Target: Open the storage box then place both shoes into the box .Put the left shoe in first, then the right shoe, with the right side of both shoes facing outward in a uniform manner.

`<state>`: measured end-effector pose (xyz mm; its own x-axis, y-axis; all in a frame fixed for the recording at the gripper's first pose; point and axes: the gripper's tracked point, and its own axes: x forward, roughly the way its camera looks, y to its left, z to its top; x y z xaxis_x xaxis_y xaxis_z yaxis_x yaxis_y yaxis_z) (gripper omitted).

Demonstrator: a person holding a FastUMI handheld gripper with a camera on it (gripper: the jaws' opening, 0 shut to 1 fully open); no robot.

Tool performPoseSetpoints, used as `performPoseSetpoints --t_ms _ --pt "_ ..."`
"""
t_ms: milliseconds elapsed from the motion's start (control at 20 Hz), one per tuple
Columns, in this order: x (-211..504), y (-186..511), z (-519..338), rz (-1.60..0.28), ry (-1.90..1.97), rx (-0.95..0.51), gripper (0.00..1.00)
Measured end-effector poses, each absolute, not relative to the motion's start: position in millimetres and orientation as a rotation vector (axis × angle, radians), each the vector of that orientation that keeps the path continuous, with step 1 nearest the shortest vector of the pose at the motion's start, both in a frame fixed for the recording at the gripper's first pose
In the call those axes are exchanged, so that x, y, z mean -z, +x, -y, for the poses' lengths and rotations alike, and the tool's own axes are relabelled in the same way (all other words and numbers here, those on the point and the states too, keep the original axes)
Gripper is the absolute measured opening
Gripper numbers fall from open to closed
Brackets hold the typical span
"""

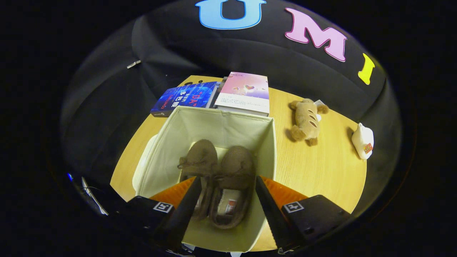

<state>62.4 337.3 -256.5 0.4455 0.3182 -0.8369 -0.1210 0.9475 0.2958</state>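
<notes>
A cream fabric storage box stands open on the wooden table, just ahead of and below my fingers. Two brown slip-on shoes lie side by side on its floor, toes pointing away from me: one shoe on the left, the other shoe on the right. My gripper hovers open above the box, its fingers spread wide. The right-hand shoe shows in the gap between them, and the left finger overlaps the heel part of the left-hand shoe. Neither finger presses on anything.
Beyond the box lie a blue book and a pink-and-white book. To the right of the box sit a tan plush toy and, near the table's right edge, a small white toy. The table has a rounded edge.
</notes>
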Motion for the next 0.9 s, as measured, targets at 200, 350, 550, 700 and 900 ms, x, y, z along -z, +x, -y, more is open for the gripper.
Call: performPoseSetpoints --t_ms 200,350,550,700,900 --pt "245.1 64.2 -326.0 -0.993 0.162 -0.271 0.99" --pt "230.5 63.8 -317.7 -0.91 0.205 -0.282 0.99" --pt "202.5 62.1 -279.1 -0.761 0.251 -0.287 0.98" --pt "187.0 58.5 -231.4 -0.678 0.28 -0.252 0.98" --pt "166.4 54.9 -148.6 -0.582 0.28 -0.157 0.98"
